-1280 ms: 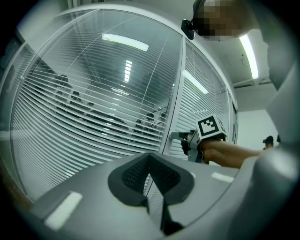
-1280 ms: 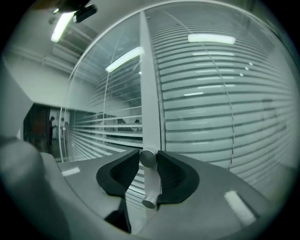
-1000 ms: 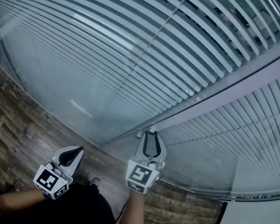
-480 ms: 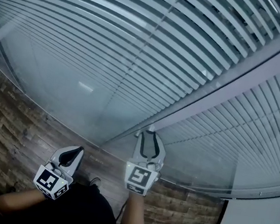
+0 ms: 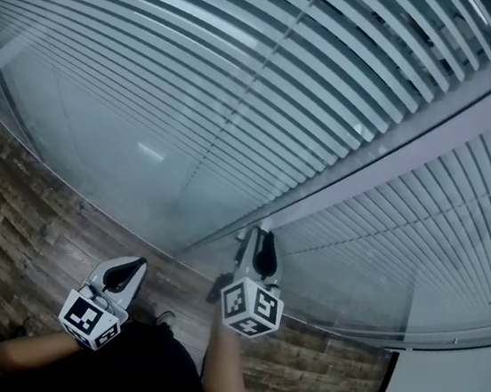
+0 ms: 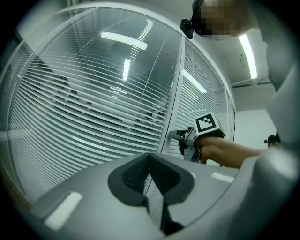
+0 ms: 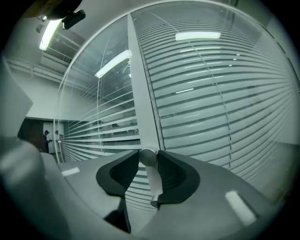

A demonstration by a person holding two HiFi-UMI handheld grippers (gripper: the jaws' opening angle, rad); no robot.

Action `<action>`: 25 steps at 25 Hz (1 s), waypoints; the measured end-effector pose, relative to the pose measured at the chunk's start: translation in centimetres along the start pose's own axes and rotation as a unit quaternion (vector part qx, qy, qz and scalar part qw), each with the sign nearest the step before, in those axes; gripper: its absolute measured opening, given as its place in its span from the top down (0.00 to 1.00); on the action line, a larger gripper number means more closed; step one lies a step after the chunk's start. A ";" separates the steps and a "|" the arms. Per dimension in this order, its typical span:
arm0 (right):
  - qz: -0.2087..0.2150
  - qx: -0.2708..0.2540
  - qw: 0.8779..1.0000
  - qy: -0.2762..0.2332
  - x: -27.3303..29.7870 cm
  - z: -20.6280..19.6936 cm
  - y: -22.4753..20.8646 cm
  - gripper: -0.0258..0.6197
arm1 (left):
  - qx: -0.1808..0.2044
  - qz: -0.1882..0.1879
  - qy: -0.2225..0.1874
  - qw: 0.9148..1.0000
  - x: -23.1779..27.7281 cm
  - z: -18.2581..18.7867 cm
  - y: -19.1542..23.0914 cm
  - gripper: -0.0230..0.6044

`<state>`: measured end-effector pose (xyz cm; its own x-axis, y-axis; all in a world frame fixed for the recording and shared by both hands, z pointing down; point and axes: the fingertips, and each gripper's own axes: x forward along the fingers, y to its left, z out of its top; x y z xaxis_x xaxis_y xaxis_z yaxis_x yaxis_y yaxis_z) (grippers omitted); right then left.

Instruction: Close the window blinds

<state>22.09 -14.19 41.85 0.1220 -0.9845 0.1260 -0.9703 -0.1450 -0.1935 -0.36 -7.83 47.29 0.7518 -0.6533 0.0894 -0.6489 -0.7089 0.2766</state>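
**Right Gripper on Tilt Knob**

The left gripper (image 5: pixel 133 265), jaws pressed together and empty, hangs well left of the frame post (image 7: pixel 143 93). The right gripper (image 5: pixel 261 235) pinches the tilt knob (image 7: pixel 148 157) on that post. The knob's axis lies along the gripper's pointing line, so rolling the wrist should tilt the part-open blinds (image 5: pixel 244 74).

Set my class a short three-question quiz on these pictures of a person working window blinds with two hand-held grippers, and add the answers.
1. True or false: the left gripper is holding something.
2. The right gripper is closed on: A a pull cord; B a round metal knob; C a slat.
3. Fill in: the knob sits on the grey upright ____ between two sets of blinds.
Key: 1 false, its jaws are shut on nothing; 2 B; 3 post.
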 end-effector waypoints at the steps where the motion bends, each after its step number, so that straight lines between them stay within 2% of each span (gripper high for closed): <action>1: -0.001 -0.011 1.000 0.001 0.0 0.0 -0.1 0.76 | 0.000 0.000 -0.001 1.000 0.0 0.0 0.0 0.96; 3: 0.003 -0.051 0.999 0.011 0.0 0.1 -0.1 0.76 | -0.001 0.001 -0.002 1.000 0.1 0.1 0.1 0.96; 5: 0.004 -0.114 0.993 0.026 0.1 0.1 0.0 0.76 | -0.001 0.002 -0.002 1.000 0.2 0.1 0.0 0.96; 9: -0.002 -0.246 0.968 0.048 0.2 -0.2 0.7 0.76 | 0.005 -0.002 -0.003 1.000 0.4 0.2 0.0 0.96; 11: -0.008 -0.304 0.951 0.056 0.3 -0.2 0.9 0.76 | 0.011 -0.004 -0.004 1.000 0.5 0.3 -0.2 0.96; 13: -0.016 -0.382 0.922 0.065 0.2 -0.4 1.0 0.76 | 0.014 -0.007 -0.006 1.000 0.6 0.4 -0.4 0.96; 16: -0.020 -0.508 0.858 0.080 0.2 -0.9 1.4 0.76 | 0.016 -0.012 -0.007 1.000 0.7 0.4 -0.4 0.96; 17: -0.017 -0.536 0.840 0.083 0.2 -1.0 1.6 0.76 | 0.016 -0.013 -0.007 1.000 0.7 0.4 -0.4 0.96; 18: -0.013 -0.555 0.827 0.087 0.2 -1.0 1.8 0.76 | 0.016 -0.014 -0.007 1.000 0.7 0.5 -0.3 0.96; 19: -0.010 -0.566 0.820 0.089 0.2 -0.9 2.0 0.76 | 0.016 -0.015 -0.007 1.000 0.8 0.5 -0.3 0.96; 20: -0.008 -0.568 0.818 0.088 0.3 -0.9 2.1 0.76 | 0.016 -0.015 -0.007 1.000 0.8 0.6 -0.3 0.96; 21: -0.005 -0.557 0.826 0.084 0.3 -0.9 2.0 0.76 | 0.016 -0.015 -0.007 1.000 0.9 0.6 -0.4 0.96; 22: -0.002 -0.528 0.846 0.078 0.3 -0.9 1.9 0.76 | 0.015 -0.016 -0.006 1.000 0.9 0.7 -0.4 0.96; 23: 0.004 -0.474 0.878 0.071 0.2 -0.9 1.7 0.75 | 0.014 -0.017 -0.005 1.000 1.0 0.6 -0.4 0.96; 25: 0.021 -0.300 0.952 0.055 -0.2 -0.6 1.2 0.73 | 0.012 -0.019 -0.005 1.000 1.1 0.4 -0.3 0.96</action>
<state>20.79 -14.12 42.17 0.0890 -0.9673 0.2373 -0.9225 0.0098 0.3858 0.63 -8.42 46.93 0.7746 -0.6287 0.0690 -0.6227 -0.7389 0.2573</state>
